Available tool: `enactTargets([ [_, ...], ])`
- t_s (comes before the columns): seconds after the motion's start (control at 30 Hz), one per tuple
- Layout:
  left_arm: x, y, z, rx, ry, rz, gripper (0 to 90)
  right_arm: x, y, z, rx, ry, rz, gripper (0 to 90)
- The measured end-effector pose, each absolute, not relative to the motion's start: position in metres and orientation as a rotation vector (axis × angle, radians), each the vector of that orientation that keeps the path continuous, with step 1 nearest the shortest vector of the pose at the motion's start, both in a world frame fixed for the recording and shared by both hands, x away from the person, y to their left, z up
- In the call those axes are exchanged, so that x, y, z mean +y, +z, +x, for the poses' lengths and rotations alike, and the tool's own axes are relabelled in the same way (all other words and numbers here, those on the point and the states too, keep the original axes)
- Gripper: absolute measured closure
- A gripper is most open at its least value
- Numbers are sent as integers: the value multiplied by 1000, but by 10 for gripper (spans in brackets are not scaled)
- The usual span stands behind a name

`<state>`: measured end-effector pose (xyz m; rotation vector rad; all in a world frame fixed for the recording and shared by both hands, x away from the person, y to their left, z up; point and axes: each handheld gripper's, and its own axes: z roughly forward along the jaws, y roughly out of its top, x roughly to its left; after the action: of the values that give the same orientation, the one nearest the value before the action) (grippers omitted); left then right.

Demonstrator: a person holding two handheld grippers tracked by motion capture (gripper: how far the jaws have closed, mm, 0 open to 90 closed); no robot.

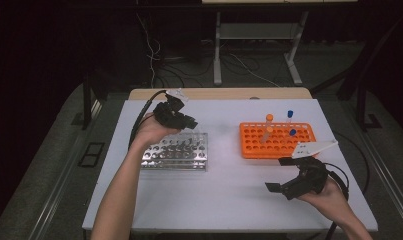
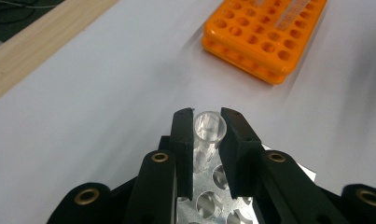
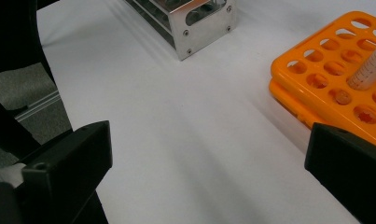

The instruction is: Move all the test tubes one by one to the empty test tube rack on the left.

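White table; left gripper pinches clear tube.

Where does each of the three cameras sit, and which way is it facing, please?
High view: above the person's side, looking forward and down on the white table; both forearms show.
Left gripper view: rides the left gripper, looking along jaws closed on a clear tube over the metal rack.
Right gripper view: rides the open right gripper.
All share the orange rack.
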<state>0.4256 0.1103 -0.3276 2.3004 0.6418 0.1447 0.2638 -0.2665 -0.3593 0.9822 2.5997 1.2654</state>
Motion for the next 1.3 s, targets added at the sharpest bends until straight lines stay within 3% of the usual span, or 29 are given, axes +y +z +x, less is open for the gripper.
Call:
enactTargets([
  [0.33,112,-336,425,650,134,2308,731,-269,-363,265,2599,1262,995,2],
  [0.53,111,-334,422,665,125,2292,655,-272,-365,267,2597,1255,1011,3],
  [0.83,118,-320,412,697,150,2256,515,-281,-363,271,2578,1234,1039,3],
  [1.0,123,-312,403,722,160,2228,373,-288,-361,276,2566,1206,1057,3],
  [1.3,128,-301,379,682,97,2191,201,-302,-360,291,2542,1155,1110,3],
])
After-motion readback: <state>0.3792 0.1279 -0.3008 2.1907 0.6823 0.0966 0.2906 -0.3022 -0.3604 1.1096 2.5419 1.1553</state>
